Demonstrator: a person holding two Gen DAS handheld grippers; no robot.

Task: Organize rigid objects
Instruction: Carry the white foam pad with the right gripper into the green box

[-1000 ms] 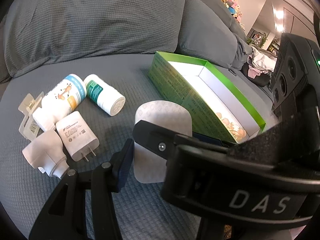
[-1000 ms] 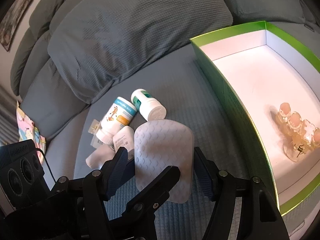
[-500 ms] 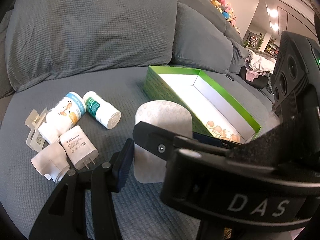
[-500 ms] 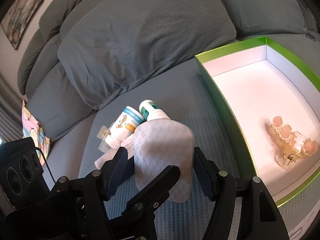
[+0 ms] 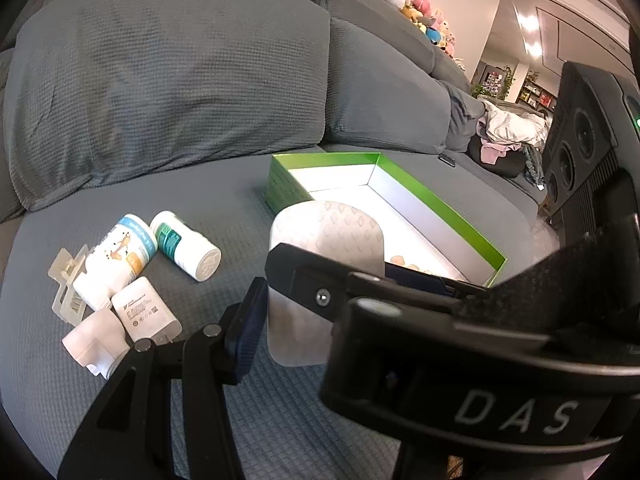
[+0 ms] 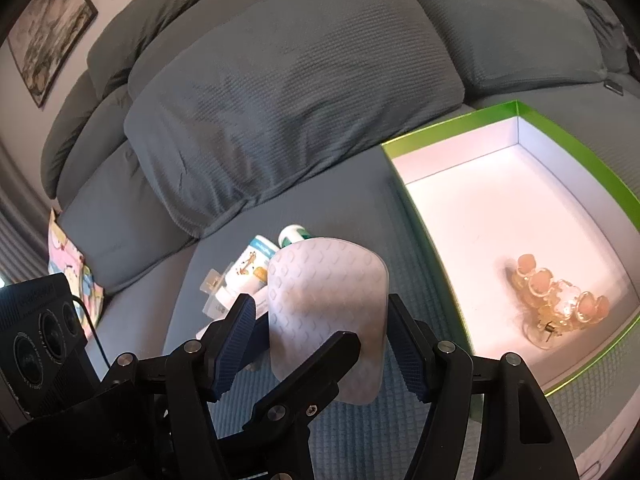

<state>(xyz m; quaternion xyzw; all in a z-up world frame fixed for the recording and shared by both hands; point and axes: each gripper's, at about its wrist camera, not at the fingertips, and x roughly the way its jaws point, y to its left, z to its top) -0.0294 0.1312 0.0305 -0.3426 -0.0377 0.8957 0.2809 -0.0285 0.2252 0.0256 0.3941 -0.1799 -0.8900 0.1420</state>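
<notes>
Showing amber hair clip (image 6: pixel 554 310) in green box (image 6: pixel 576 148), right view only, bottles (image 5: pixel 188 246) left

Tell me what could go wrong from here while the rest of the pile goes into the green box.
1. The green-labelled bottle lies on its side on the soft sofa seat; a nudge could probably roll it away.
2. The giraffe bottle, white charger and clear clip are bunched together, so closing on one may drag its neighbours.
3. An amber hair claw already sits in the green box; something dropped there could land on it.
</notes>
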